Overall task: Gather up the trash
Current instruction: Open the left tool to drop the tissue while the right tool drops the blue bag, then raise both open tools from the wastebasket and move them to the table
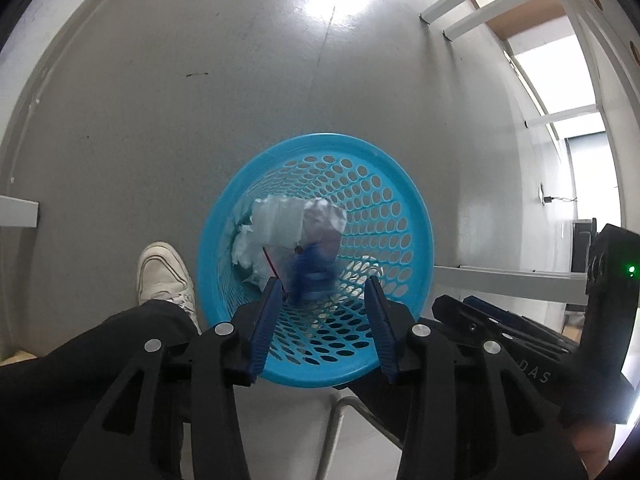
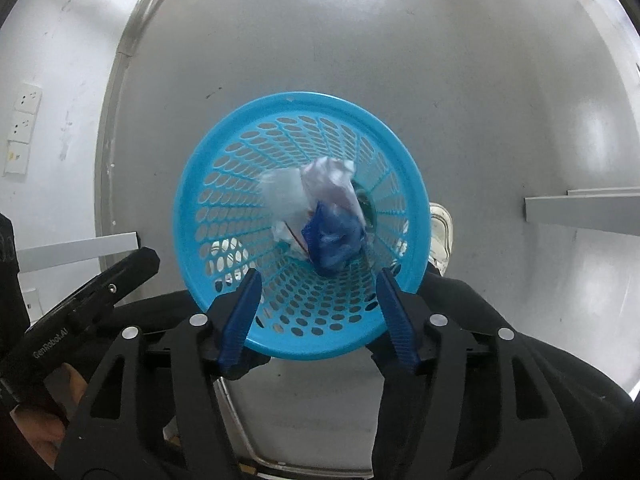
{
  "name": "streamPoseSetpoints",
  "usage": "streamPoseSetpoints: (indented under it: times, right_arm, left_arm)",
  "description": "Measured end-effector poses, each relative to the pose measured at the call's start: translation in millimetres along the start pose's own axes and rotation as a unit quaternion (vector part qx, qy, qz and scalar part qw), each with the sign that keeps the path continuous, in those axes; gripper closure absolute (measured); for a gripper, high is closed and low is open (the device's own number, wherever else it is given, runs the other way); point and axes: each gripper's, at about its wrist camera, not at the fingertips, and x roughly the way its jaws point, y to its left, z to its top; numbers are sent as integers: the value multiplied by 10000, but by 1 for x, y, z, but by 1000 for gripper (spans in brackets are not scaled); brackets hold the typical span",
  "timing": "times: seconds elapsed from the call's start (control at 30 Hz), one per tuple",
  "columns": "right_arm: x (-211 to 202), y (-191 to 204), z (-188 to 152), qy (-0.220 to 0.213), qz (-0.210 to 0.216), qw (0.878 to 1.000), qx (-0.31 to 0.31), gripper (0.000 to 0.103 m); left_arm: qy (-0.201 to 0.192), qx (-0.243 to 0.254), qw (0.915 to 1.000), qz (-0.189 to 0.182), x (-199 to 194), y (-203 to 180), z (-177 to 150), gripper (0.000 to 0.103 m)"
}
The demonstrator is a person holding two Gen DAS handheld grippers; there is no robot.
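A round blue perforated waste basket (image 1: 416, 208) (image 2: 192, 184) stands on the grey floor right under both grippers. Inside lie crumpled white and clear wrappers (image 1: 276, 220) (image 2: 288, 192) and a blue wad (image 1: 312, 268) (image 2: 336, 240), which is blurred in the left wrist view. My left gripper (image 1: 324, 284) points down over the near rim, open, with nothing pressed between its blue pads. My right gripper (image 2: 319, 276) hangs open over the same rim, and nothing touches its pads. Each gripper shows beside the other: the right gripper (image 1: 500, 320) and the left gripper (image 2: 100, 292).
A white shoe (image 1: 164, 268) and a black trouser leg (image 1: 120, 340) sit left of the basket. White furniture legs (image 1: 480, 0) stand at the far right. A metal chair frame (image 1: 340, 412) is below. Wall sockets (image 2: 24, 120) and a grey bar (image 2: 580, 208) flank the floor.
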Motion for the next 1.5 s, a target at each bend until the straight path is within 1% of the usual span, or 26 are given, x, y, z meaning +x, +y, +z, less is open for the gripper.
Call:
streamPoseSetpoints:
  times: [0.17, 0.3, 0.4, 0.5, 0.63, 0.73, 0.87, 0.97, 1.07, 1.1, 1.17, 1.2, 1.3, 1.4, 1.5]
  right_arm:
    - [-6, 7, -4, -130, -116, 9996, -230, 46]
    - [-13, 14, -7, -267, -176, 9988, -375, 46]
    - [-25, 17, -13, -441, -271, 9972, -531, 46]
    - [-43, 20, -24, -689, -477, 9947, -593, 46]
    - [-69, 21, -40, -960, -348, 9932, -560, 45]
    - [-89, 27, -55, -1180, -273, 9903, -676, 43]
    - [-114, 36, -81, -1479, -303, 9841, -935, 40]
    - [-130, 36, -96, -1643, -238, 9814, -968, 38]
    - [-144, 32, -108, -1814, -184, 9786, -954, 37]
    - [-149, 33, -113, -1827, -129, 9784, -962, 34]
    - [-155, 37, -123, -1830, -94, 9775, -1041, 34]
    - [-159, 39, -130, -1875, -108, 9760, -1098, 34]
    - [-176, 40, -150, -2044, 1, 9719, -1172, 34]
    - [-195, 38, -168, -2233, 38, 9671, -1215, 34]
    - [-219, 35, -189, -2525, 11, 9596, -1245, 34]
  left_arm:
    - [-86, 92, 9999, 65, -5, -6, 0, 61]
    - [-162, 72, 9998, 115, -11, -10, -3, 61]
    - [-308, 89, 9992, 234, -21, -11, -5, 61]
    - [-502, 28, 9984, 250, -36, -11, -10, 61]
    - [-786, 15, 9964, 326, -61, -11, -20, 58]
    - [-976, 151, 9941, 446, -76, -15, -28, 58]
    - [-1181, 418, 9899, 669, -92, -21, -41, 58]
    - [-1289, 638, 9867, 759, -105, -27, -54, 58]
    - [-1501, 860, 9812, 853, -123, -32, -65, 52]
    - [-1549, 885, 9803, 847, -129, -32, -69, 51]
    - [-1646, 914, 9797, 686, -146, -33, -77, 49]
    - [-1706, 965, 9783, 676, -152, -34, -82, 46]
    - [-1896, 1224, 9710, 791, -172, -44, -99, 42]
    - [-2013, 1493, 9653, 734, -190, -58, -115, 33]
    - [-2190, 1776, 9572, 649, -211, -71, -133, 31]
